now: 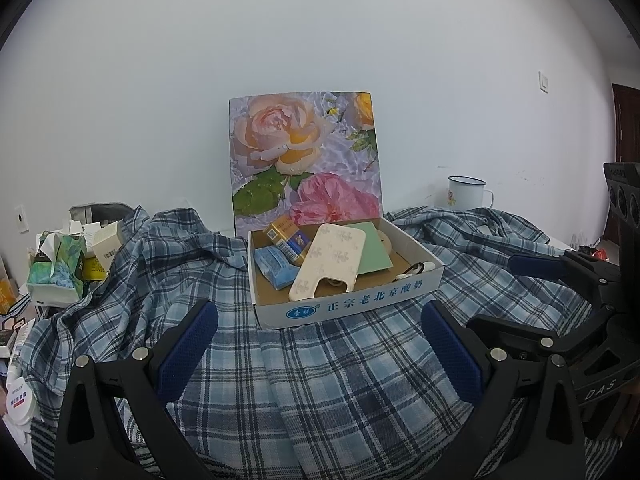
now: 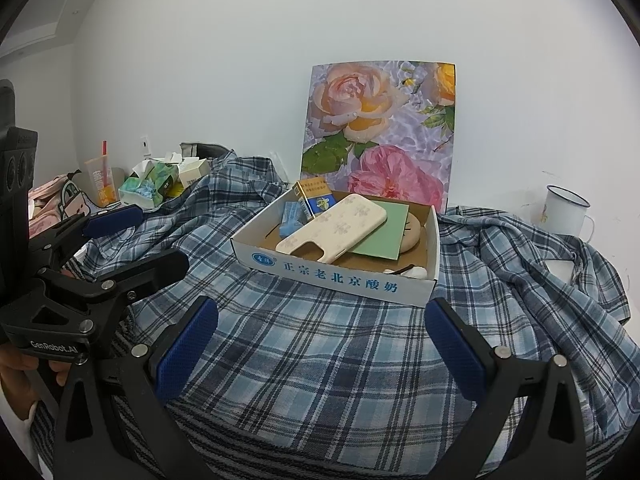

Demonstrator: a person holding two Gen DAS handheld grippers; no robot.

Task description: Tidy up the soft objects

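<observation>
Left wrist: both tongs point(image 1: 320, 344) agape over plaid shirt point(image 1: 340, 380), box point(image 1: 344, 308) beyond

The white cardboard box point(image 1: 344, 304) carries blue print on its front wall: "正宗老北京酸奶", beside a small oval logo too fine to read. The left tool point(image 2: 116, 236) bears "GenRobot.AI"; the right tool point(image 1: 532, 280) shows "DAS".

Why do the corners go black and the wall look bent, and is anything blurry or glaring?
Left wrist view: fisheye lens, so black corners and bulging plaid shirt; soft even light, no glare; box print sharp. Right wrist view: same curving, the mug leans near the edge; open right gripper looms large but crisp.
</observation>
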